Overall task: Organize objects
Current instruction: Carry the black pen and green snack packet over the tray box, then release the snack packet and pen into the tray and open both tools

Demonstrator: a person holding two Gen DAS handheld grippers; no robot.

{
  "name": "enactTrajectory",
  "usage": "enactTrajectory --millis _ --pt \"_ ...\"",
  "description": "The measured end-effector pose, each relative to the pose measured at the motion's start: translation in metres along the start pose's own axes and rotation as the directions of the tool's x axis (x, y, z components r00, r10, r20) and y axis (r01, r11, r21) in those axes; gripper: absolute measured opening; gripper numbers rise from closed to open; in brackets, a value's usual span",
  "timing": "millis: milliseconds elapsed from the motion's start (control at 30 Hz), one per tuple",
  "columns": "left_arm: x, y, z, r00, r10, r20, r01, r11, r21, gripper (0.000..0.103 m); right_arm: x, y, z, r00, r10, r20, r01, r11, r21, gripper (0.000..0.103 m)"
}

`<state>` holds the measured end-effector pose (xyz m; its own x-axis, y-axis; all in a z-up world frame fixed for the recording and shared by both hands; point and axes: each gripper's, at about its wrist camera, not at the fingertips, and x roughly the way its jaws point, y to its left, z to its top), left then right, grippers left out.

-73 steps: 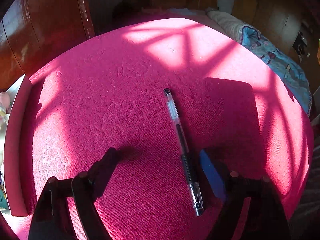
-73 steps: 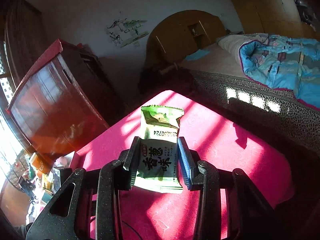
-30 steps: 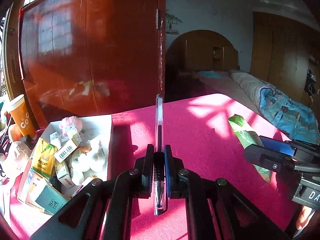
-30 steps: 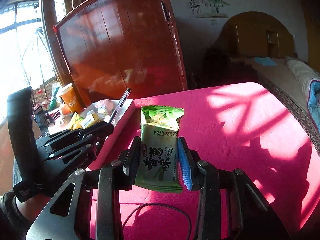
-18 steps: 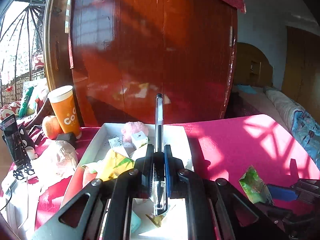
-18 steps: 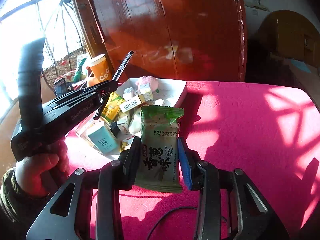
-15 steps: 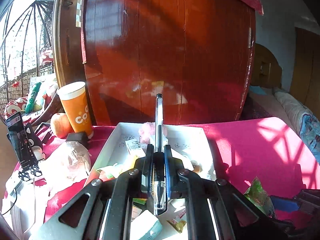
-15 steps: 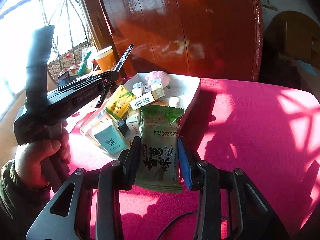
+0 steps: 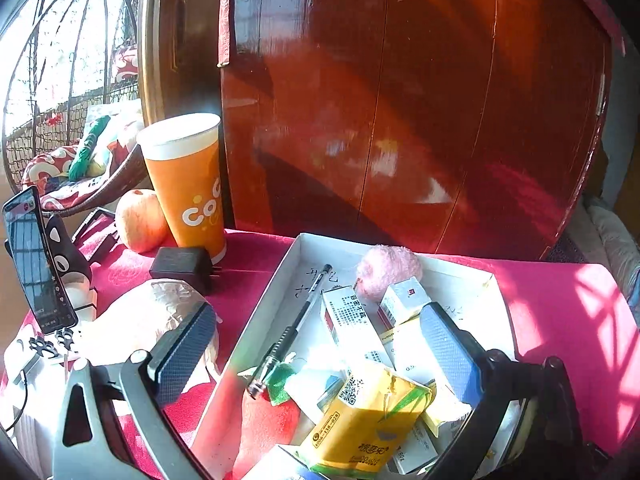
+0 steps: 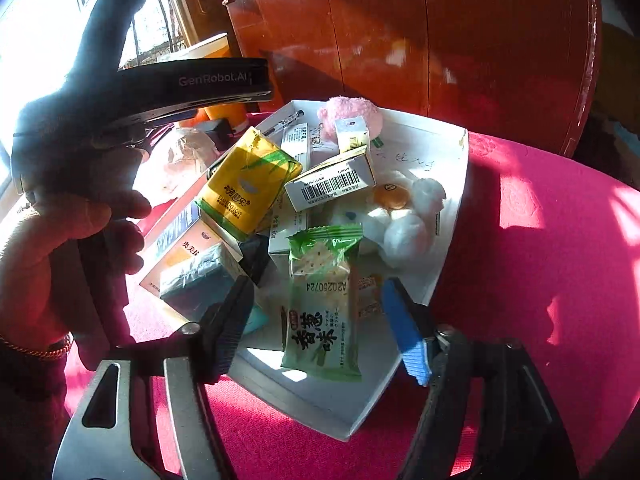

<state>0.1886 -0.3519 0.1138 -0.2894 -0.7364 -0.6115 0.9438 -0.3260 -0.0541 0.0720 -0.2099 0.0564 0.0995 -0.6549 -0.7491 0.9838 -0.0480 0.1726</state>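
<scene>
Hovering over the near corner of the white box (image 10: pixel 448 240), the right gripper (image 10: pixel 320 320) stands with its jaws spread, having just been opening; the green snack packet (image 10: pixel 324 304) lies between the pads, touching neither, its lower end over the box's near rim. The left gripper (image 9: pixel 316 356) is likewise wide apart, its jaws having just been opening, with nothing clamped between them. The pen (image 9: pixel 292 328) lies loose in the box, slanted along the left wall, cap end resting on a red and green item. A yellow tissue pack (image 9: pixel 368 420) sits among small cartons (image 9: pixel 352 320) in the box, and a pink fluffy toy (image 9: pixel 388 272) lies at the far wall. Left of the box on the red cloth (image 9: pixel 560 320) stand a black adapter (image 9: pixel 182 264), an apple (image 9: pixel 140 220) and an orange cup (image 9: pixel 188 184). A wooden cabinet (image 9: pixel 400 100) rises behind.
</scene>
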Motion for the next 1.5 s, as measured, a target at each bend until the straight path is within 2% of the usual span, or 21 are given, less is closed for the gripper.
enactTrajectory --millis 67,100,200,367,700,833,933,1000,1133,1200,1300,1367,1500 --pt "-0.003 0.001 -0.002 0.999 0.046 0.014 -0.046 0.999 0.011 0.103 -0.005 -0.003 -0.004 1.000 -0.016 0.023 0.016 1.000 -0.002 0.087" --pt "-0.006 0.001 -0.003 0.999 0.042 0.017 -0.043 0.999 0.009 0.103 -0.010 -0.005 -0.005 0.999 -0.029 0.036 0.029 1.000 -0.004 0.087" --pt "-0.020 -0.003 -0.007 0.999 0.015 0.037 -0.015 1.000 0.005 0.103 -0.029 -0.016 -0.009 0.994 -0.064 0.087 0.063 0.998 0.008 0.090" --pt "-0.052 -0.032 -0.015 0.995 -0.026 0.093 0.020 0.997 0.068 0.103 -0.062 -0.045 -0.018 0.981 -0.118 0.154 0.105 0.990 0.089 0.090" --pt "-0.095 -0.093 -0.032 0.988 -0.128 0.087 0.112 0.979 0.168 0.103 -0.103 -0.094 -0.042 0.968 -0.166 0.191 0.120 0.966 0.230 0.090" --pt "-0.123 -0.118 -0.045 0.990 -0.086 0.115 0.059 0.972 0.228 0.103 -0.125 -0.118 -0.059 0.956 -0.199 0.218 0.131 0.948 0.290 0.090" --pt "-0.150 -0.131 -0.059 0.985 0.004 0.174 -0.043 0.974 0.224 0.103 -0.146 -0.136 -0.074 0.941 -0.236 0.242 0.147 0.931 0.333 0.090" --pt "-0.164 -0.135 -0.069 0.982 0.024 0.188 -0.065 0.974 0.219 0.103 -0.158 -0.144 -0.085 0.930 -0.265 0.255 0.167 0.922 0.349 0.090" --pt "-0.177 -0.132 -0.087 0.992 -0.042 0.116 0.021 0.985 0.171 0.103 -0.178 -0.154 -0.108 0.902 -0.329 0.279 0.220 0.907 0.358 0.090" --pt "-0.178 -0.135 -0.097 0.994 -0.070 0.078 0.055 0.983 0.177 0.103 -0.187 -0.157 -0.120 0.883 -0.366 0.295 0.251 0.897 0.363 0.090" --pt "-0.178 -0.148 -0.108 0.997 -0.059 0.058 0.044 0.972 0.230 0.103 -0.199 -0.165 -0.133 0.847 -0.432 0.310 0.304 0.871 0.385 0.090" --pt "-0.180 -0.155 -0.114 0.997 -0.059 0.057 0.043 0.966 0.255 0.103 -0.204 -0.174 -0.138 0.838 -0.453 0.304 0.313 0.856 0.411 0.090" --pt "-0.185 -0.162 -0.119 0.994 -0.102 0.036 0.089 0.960 0.267 0.103 -0.219 -0.189 -0.150 0.823 -0.480 0.303 0.316 0.831 0.457 0.090"
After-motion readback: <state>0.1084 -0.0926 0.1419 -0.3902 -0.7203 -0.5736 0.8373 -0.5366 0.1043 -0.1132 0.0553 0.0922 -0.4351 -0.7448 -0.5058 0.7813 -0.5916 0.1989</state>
